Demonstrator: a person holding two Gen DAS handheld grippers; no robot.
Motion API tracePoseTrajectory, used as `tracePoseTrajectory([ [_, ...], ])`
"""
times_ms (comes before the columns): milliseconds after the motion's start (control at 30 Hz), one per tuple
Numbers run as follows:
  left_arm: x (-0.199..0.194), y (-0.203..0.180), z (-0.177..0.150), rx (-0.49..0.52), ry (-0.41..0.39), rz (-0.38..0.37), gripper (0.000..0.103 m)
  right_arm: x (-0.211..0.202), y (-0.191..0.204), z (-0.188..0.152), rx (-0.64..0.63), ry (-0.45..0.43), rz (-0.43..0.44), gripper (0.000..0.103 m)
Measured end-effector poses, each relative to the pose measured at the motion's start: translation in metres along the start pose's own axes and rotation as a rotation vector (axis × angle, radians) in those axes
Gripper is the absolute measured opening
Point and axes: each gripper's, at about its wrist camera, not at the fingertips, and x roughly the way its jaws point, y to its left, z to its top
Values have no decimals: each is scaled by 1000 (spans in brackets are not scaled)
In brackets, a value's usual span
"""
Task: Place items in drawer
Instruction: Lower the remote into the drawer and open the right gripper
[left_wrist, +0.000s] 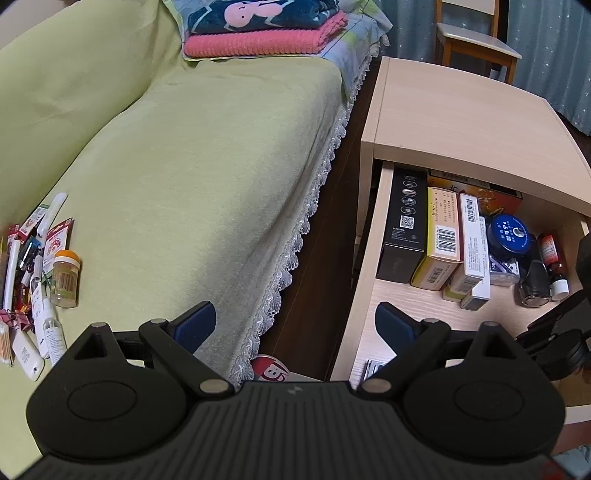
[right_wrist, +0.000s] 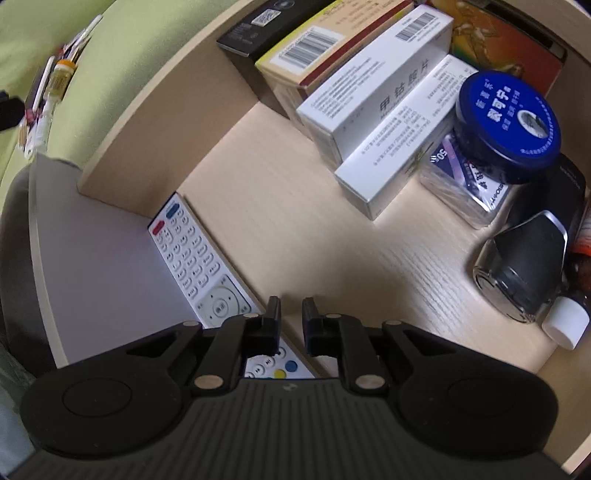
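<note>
The open drawer (left_wrist: 369, 258) of a light wood nightstand (left_wrist: 461, 110) holds upright boxes (left_wrist: 439, 240), a blue-lidded jar (left_wrist: 511, 234) and a black device (left_wrist: 533, 282). My left gripper (left_wrist: 295, 321) is open and empty, hovering over the gap between bed and drawer. A pile of small items (left_wrist: 33, 277) with an orange-lidded jar (left_wrist: 65, 278) lies on the green bed at the far left. Inside the drawer, my right gripper (right_wrist: 292, 317) has a narrow gap between its fingers with nothing in it. A white remote (right_wrist: 199, 258) lies on the drawer floor (right_wrist: 295, 221), partly under the left finger.
Folded pink and dark blankets (left_wrist: 266, 33) sit at the head of the bed (left_wrist: 203, 166). A wooden chair (left_wrist: 476, 37) stands behind the nightstand. In the drawer, white boxes (right_wrist: 369, 103), the blue-lidded jar (right_wrist: 506, 122) and the black device (right_wrist: 528, 254) fill the right side.
</note>
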Motion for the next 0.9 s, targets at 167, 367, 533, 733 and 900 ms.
tracePoseTrajectory([
  [167,0,-1,-1,7,0,-8,94,-17,-7,-12,38,-22,-63,13],
  [367,1,-5,-2,19,5,-19,94,-29,-22,-37,90,45,-118,15],
  [533,2,-9,-1,32,6,-24,94,-23,-24,-47,39,144,-141,15],
  [733,2,-14,-1,45,9,-29,94,-13,-18,-46,-12,183,-120,15],
  [900,4,-10,-2,37,18,-17,94,-11,-15,-44,-10,169,-91,15],
])
